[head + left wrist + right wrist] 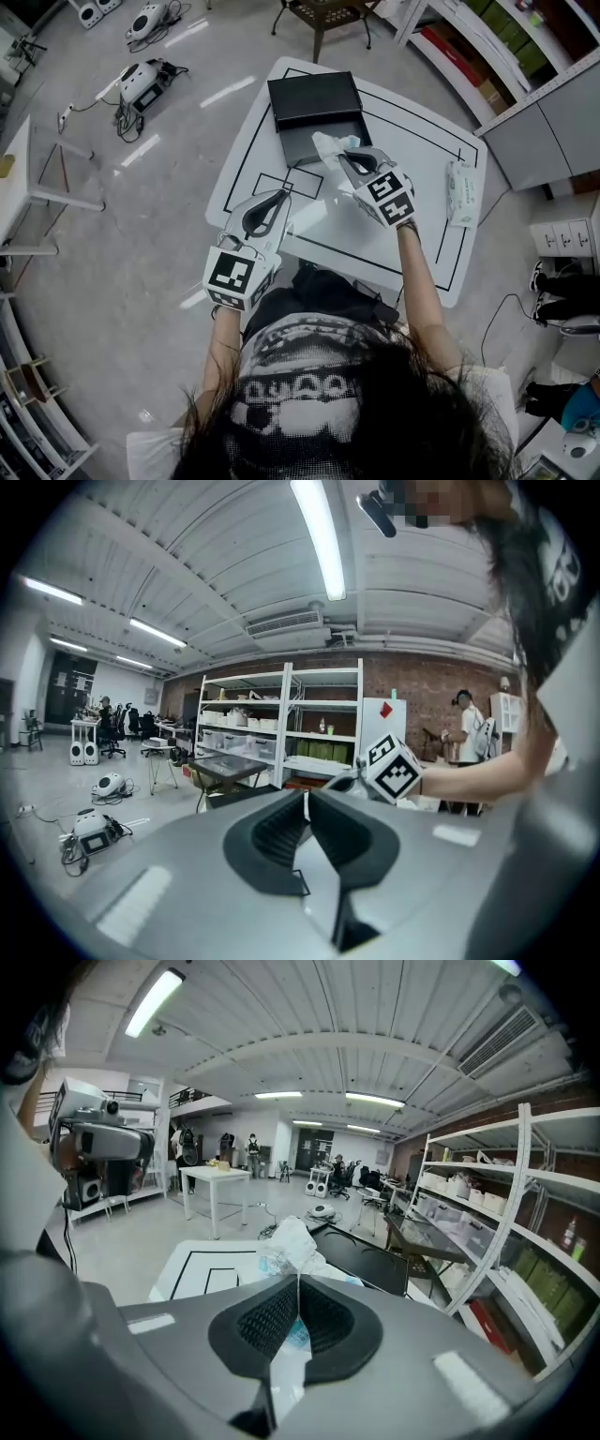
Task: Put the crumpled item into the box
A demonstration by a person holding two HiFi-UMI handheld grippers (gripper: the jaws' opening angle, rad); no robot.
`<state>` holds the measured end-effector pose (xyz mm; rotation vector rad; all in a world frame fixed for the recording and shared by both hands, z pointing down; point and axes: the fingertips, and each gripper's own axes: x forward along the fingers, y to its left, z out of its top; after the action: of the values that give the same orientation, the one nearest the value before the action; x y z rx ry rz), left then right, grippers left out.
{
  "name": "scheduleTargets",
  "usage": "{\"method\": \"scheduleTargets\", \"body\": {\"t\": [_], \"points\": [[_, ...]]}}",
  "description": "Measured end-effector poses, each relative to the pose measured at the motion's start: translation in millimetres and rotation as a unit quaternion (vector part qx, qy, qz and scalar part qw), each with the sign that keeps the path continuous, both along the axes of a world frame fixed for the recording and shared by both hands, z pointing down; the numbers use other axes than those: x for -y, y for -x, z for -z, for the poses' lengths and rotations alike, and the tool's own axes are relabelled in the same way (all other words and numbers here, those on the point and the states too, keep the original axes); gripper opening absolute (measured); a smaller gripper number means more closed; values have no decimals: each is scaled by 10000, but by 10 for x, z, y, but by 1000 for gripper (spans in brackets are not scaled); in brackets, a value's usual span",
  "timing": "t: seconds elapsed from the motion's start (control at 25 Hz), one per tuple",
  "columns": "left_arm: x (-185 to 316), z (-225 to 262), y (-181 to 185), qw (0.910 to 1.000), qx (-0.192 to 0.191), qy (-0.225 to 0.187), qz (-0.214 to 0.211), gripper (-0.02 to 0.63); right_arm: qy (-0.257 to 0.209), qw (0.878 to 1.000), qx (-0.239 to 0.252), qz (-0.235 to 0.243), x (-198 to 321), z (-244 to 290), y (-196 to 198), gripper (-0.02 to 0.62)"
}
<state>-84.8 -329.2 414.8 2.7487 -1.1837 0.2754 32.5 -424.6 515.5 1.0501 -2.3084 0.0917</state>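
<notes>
Crumpled white plastic wrapper (330, 147) is hanging pinched in the right gripper (349, 159) at the black box (292, 141) by the table's (427, 173) far edge, release pending; the left gripper (280, 195), jaws together on nothing, is hovering near the front edge.

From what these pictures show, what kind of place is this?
Probably a research lab or workshop: metal storage shelves, cabled devices on the bare floor, a table marked with black lines.
</notes>
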Motion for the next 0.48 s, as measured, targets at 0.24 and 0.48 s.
{"method": "scheduleTargets", "body": {"t": [0.24,0.48], "points": [[161,-53,-31,9999,114,79,-15,0,273,9992,-276,-57,438,-298,-137,9],[329,-75,-85,9997,186,115,-57,0,697,9957,-615,-40,765,-688,-283,9]]}}
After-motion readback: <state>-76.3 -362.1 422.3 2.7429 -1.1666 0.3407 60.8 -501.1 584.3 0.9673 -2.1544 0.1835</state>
